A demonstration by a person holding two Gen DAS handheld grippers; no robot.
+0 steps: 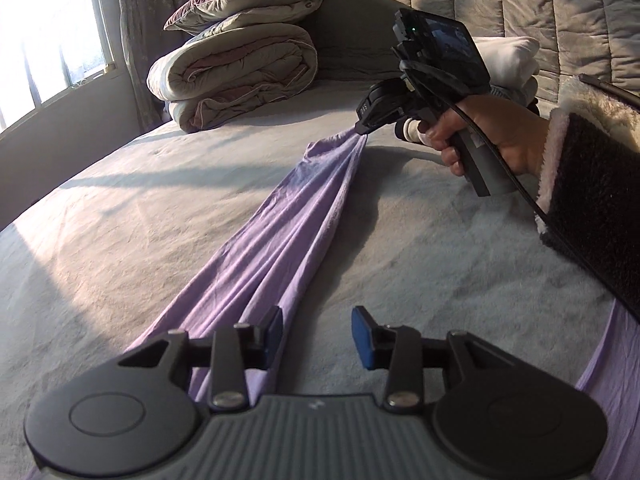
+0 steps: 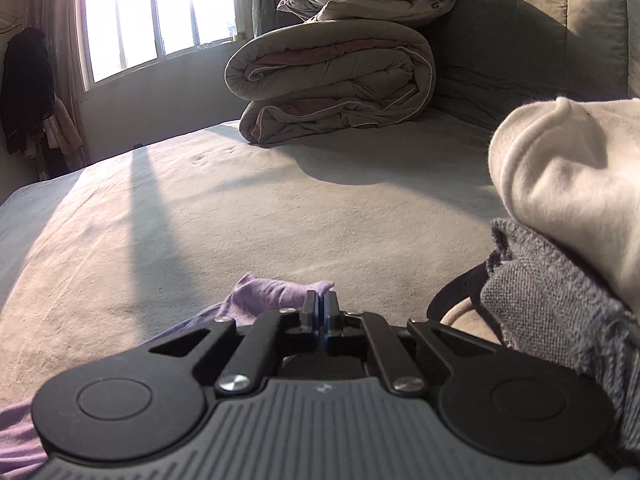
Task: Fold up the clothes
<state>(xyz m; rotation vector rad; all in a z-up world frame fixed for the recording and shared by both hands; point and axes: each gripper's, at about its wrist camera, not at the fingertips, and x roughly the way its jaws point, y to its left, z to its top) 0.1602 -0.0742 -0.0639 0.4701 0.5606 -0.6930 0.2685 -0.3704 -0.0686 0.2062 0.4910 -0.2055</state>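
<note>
Left gripper (image 1: 318, 338) sits low over the bed (image 1: 120, 208) with its blue pads apart and nothing pinched, the lilac garment (image 1: 280, 240) running just under the left pad. Further up, the right gripper (image 1: 362, 128), held in a hand (image 1: 492, 140) with a fuzzy dark sleeve (image 1: 592, 208), has the garment's far end clamped and pulled into a long taut strip. Folded duvets (image 1: 236, 72) are stacked by the headboard.

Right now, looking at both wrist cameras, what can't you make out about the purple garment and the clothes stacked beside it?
- Purple garment: its type; left wrist view shows one stretched strip, the near end hidden under the left gripper.
- Its pinched end: bunched in the right gripper, jaws shut on it.
- White folded item and grey knit: cut off by the right edge, right wrist view.
</note>
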